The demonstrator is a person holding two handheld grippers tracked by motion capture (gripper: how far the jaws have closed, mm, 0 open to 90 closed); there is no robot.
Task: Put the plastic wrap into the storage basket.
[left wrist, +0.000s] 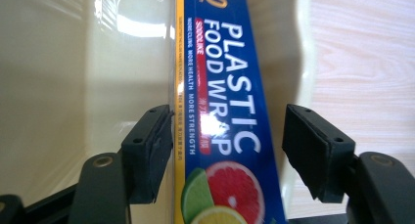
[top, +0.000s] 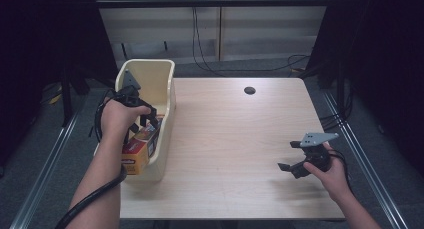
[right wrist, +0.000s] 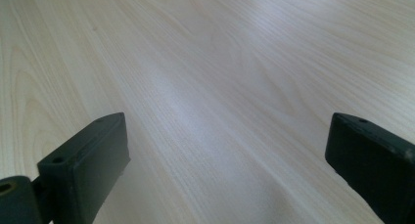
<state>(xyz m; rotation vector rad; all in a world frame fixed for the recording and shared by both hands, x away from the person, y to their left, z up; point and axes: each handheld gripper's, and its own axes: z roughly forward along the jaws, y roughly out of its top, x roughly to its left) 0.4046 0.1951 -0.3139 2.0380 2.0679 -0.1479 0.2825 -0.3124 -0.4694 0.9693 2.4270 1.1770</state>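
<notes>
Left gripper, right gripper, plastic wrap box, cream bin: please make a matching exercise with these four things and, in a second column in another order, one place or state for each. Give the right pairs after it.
Things:
1. left gripper
2. right gripper
3. plastic wrap box
4. cream bin

Places or states:
A. stands at the left edge of the table
B. lies inside the bin, between two open jaws
C. open over bare wood, holding nothing
D. reaches into the bin, jaws open, one on each side of the box

Pairs: 1-D, 2-C, 3-B, 4-A
</notes>
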